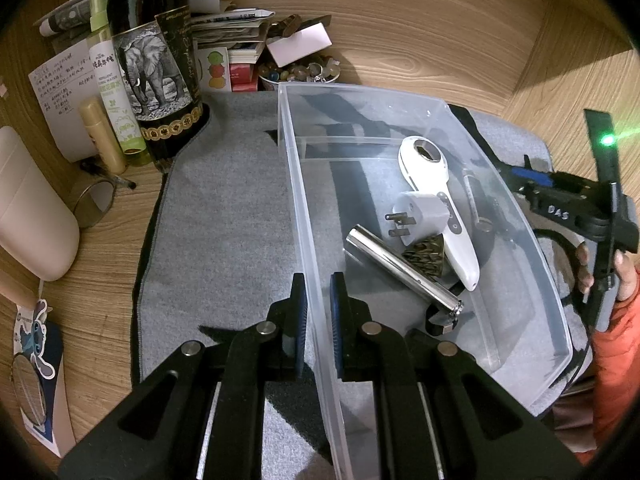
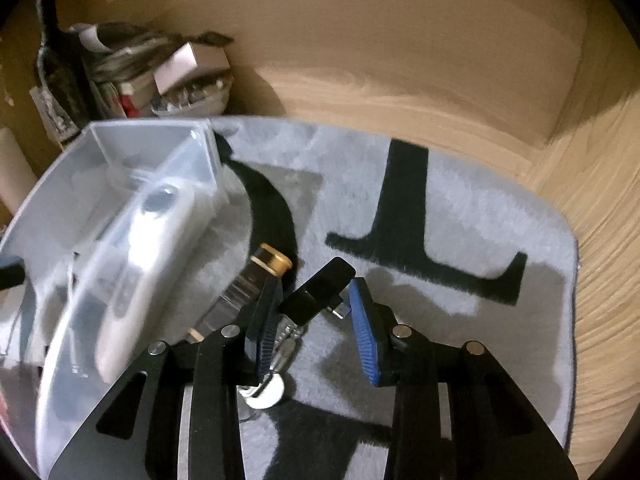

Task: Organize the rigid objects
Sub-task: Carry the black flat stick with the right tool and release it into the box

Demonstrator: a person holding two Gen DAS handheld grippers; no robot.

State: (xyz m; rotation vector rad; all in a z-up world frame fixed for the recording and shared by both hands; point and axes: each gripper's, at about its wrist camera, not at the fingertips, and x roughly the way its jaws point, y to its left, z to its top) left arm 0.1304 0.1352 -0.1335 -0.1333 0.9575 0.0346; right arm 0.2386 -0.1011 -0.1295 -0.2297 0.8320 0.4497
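A clear plastic bin (image 1: 404, 98) stands on a grey mat (image 1: 224, 216). My left gripper (image 1: 318, 316) is shut on the bin's near wall. Inside the bin lie a white handheld device (image 1: 436, 196), a white plug (image 1: 420, 210), a silver metal cylinder (image 1: 396, 266) and a bronze patterned piece (image 1: 426, 258). In the right wrist view my right gripper (image 2: 316, 312) is shut on a small black adapter (image 2: 318, 294) with a metal connector tip, just right of the bin (image 2: 80, 308). A glass bottle with a gold cap (image 2: 260, 276) lies on the mat under the left finger.
A dark wine bottle with an elephant label (image 1: 156, 68), a spray bottle (image 1: 108, 80), a bowl of beads (image 1: 300, 72) and stacked papers crowd the desk's back left. A pale rounded container (image 1: 32, 208) sits at the left. A white round item (image 2: 266, 394) lies below the right gripper.
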